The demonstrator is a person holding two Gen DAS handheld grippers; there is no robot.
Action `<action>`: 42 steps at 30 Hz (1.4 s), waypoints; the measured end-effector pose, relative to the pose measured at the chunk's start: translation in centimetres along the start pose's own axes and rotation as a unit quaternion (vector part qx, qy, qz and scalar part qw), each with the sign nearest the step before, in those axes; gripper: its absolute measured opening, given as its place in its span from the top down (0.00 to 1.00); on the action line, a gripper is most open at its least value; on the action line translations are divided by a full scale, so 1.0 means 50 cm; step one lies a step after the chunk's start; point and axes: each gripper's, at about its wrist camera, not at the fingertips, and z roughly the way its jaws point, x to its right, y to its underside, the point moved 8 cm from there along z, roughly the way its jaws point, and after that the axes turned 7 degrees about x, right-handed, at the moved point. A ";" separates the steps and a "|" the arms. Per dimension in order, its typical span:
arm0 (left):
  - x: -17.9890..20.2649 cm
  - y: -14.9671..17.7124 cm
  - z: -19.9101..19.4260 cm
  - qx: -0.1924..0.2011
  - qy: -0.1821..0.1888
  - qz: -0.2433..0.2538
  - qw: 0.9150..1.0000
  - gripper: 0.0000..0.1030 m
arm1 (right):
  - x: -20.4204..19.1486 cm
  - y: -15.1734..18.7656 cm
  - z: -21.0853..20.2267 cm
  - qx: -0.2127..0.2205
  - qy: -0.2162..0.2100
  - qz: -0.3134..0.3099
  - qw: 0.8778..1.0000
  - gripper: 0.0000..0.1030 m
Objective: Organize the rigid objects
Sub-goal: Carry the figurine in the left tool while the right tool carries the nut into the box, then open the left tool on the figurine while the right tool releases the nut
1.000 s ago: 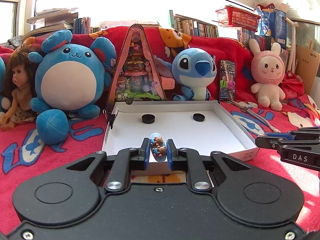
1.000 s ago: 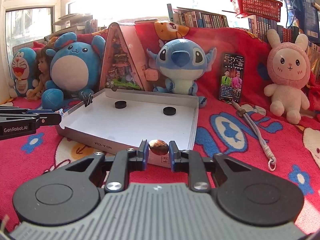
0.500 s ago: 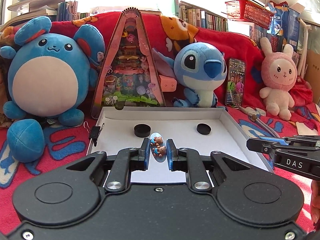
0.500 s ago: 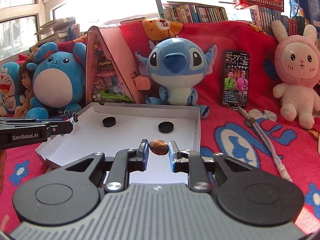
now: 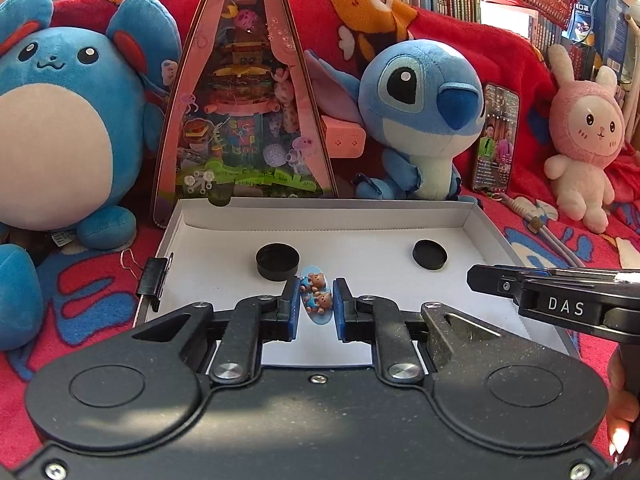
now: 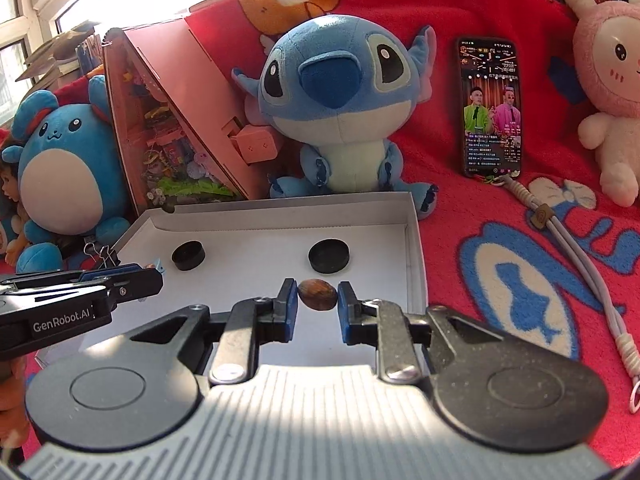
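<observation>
Left gripper pinches bear charm by its edges (light, stiff, slippery); right gripper clamps brown nut frame-center, over box.

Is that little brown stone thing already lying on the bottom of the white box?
No, the brown stone is pinched between the right gripper's blue pads, held above the white box floor near a black cap.

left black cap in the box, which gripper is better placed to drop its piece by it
Left. The left gripper holds the bear charm right beside the left black cap, inside the white box. The right gripper, holding the brown stone, sits near the right black cap instead.
</observation>
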 end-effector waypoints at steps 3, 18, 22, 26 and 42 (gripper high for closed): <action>0.000 -0.004 0.017 -0.010 -0.003 0.005 1.000 0.84 | 0.003 -0.006 0.019 -0.013 -0.001 0.009 1.000 0.75; -0.013 0.017 0.070 -0.046 -0.013 -0.010 0.999 0.84 | -0.013 -0.001 0.077 -0.048 0.023 -0.024 0.998 0.75; -0.015 0.021 0.076 -0.050 -0.010 -0.015 0.999 0.84 | -0.012 0.003 0.084 -0.052 0.024 -0.022 0.998 0.75; -0.016 0.019 0.081 -0.048 -0.011 -0.017 0.999 0.84 | -0.012 0.003 0.087 -0.050 0.025 -0.024 0.998 0.75; -0.009 -0.008 -0.022 0.006 -0.015 0.024 1.000 0.55 | -0.011 -0.007 0.034 -0.016 0.001 -0.004 1.000 0.43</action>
